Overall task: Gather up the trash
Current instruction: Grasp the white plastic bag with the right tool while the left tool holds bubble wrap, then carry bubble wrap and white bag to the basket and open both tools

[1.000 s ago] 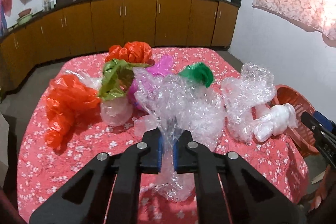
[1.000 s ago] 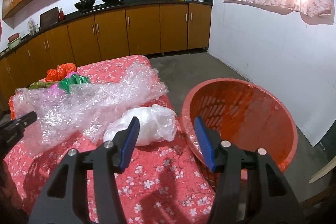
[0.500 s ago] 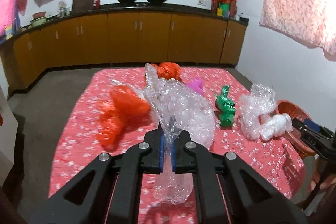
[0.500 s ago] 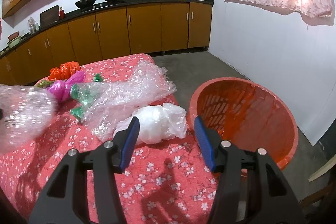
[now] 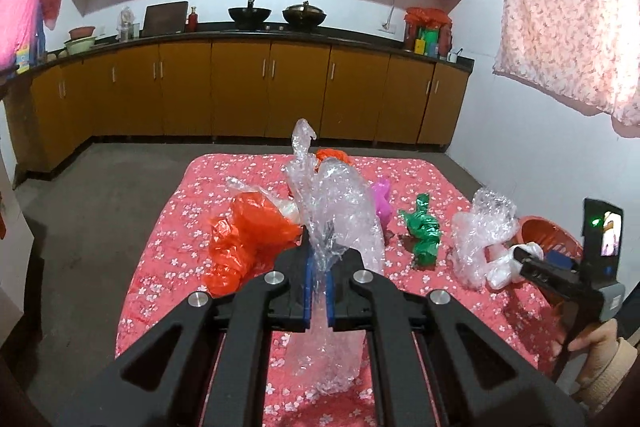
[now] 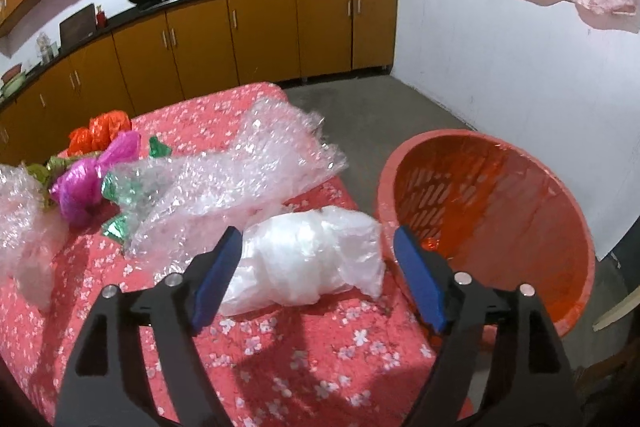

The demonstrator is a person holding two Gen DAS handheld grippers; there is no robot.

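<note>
My left gripper (image 5: pixel 318 287) pinches crinkly bubble wrap (image 5: pixel 336 211); right gripper (image 6: pixel 316 275) gapes over floral cloth (image 6: pixel 320 355) in a kitchen.

The left wrist view looks from high above the near end of the flowered tabletop (image 5: pixel 420 171), facing the kitchen cabinets (image 5: pixel 240 87) in the upper frame, with the left tool (image 5: pixel 318 291) at bottom centre. The right wrist view sits low and close over the tabletop's corner (image 6: pixel 320 347), its right tool (image 6: pixel 316 275) in the lower frame. Both views share the orange basket (image 5: pixel 552 231) (image 6: pixel 500 219), the white bag (image 5: pixel 504 267) (image 6: pixel 304 259) and the cabinets.
</note>
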